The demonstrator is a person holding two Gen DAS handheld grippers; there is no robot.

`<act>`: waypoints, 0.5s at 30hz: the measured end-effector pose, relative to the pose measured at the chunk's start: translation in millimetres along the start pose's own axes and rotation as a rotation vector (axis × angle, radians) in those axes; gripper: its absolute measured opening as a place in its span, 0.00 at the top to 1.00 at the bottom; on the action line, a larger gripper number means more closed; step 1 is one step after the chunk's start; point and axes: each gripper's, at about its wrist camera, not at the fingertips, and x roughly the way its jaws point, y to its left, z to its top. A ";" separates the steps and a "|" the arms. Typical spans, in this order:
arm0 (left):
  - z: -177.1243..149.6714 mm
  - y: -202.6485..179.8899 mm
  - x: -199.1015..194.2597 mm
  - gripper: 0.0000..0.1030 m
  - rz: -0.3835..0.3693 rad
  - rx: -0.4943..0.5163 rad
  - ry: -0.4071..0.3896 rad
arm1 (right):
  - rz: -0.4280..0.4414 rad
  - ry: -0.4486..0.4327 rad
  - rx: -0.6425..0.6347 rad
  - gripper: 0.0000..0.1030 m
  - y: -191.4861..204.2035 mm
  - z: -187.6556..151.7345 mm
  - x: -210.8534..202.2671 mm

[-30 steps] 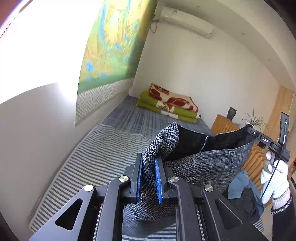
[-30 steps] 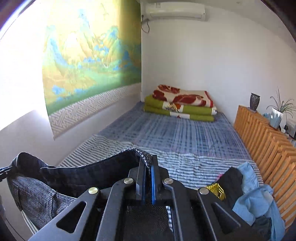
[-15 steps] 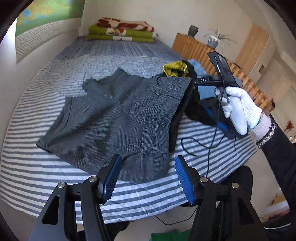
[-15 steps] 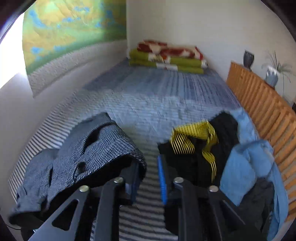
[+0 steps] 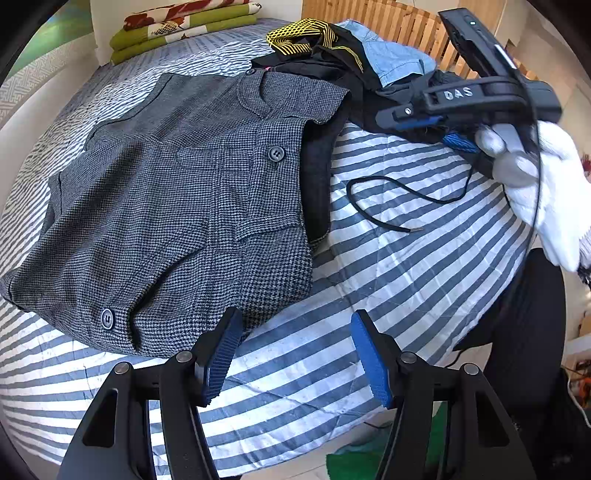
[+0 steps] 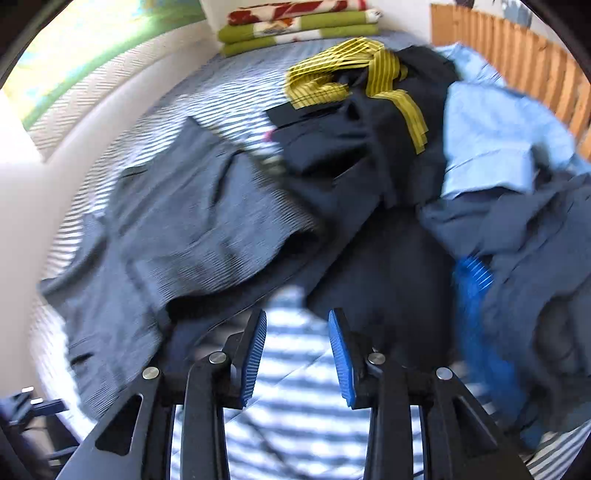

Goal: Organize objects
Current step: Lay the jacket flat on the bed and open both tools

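Grey houndstooth shorts [image 5: 177,206] lie spread flat on the striped bed sheet [image 5: 406,277]. My left gripper [image 5: 295,317] stands open just off their near corner, and nothing is between its blue pads. The blurred right wrist view shows the same shorts [image 6: 184,229] to the left. My right gripper [image 6: 297,317] hovers over bare sheet with its jaws opening and nothing between them. A white-gloved hand [image 5: 546,192] holds that gripper over the edge of a clothes pile.
A heap of a black garment [image 6: 369,155], a yellow striped piece [image 6: 351,77] and a light blue shirt [image 6: 491,147] lies right of the shorts. A thin black cord [image 5: 399,192] trails on the sheet. Folded blankets [image 5: 177,29] and a wooden slatted board [image 6: 517,55] sit farther back.
Both grippers held the shorts up by the waistband, then came down and let go. The shorts now lie flat on the bed, and both grippers stand open above the sheet.
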 end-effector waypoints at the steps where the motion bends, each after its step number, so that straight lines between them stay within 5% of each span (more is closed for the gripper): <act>1: -1.0 5.0 -1.0 0.37 -0.001 -0.012 -0.005 | 0.047 0.011 -0.023 0.69 11.0 -10.6 -0.6; 5: -4.0 56.6 -22.7 0.37 0.035 -0.149 -0.055 | 0.164 0.047 -0.155 0.69 62.8 -48.0 7.1; 10: -14.9 139.3 -47.8 0.38 0.122 -0.348 -0.110 | 0.154 0.077 -0.315 0.79 120.3 -64.8 36.5; 15: -18.0 204.6 -43.9 0.38 0.176 -0.479 -0.106 | 0.159 0.110 -0.289 0.82 130.8 -58.3 65.0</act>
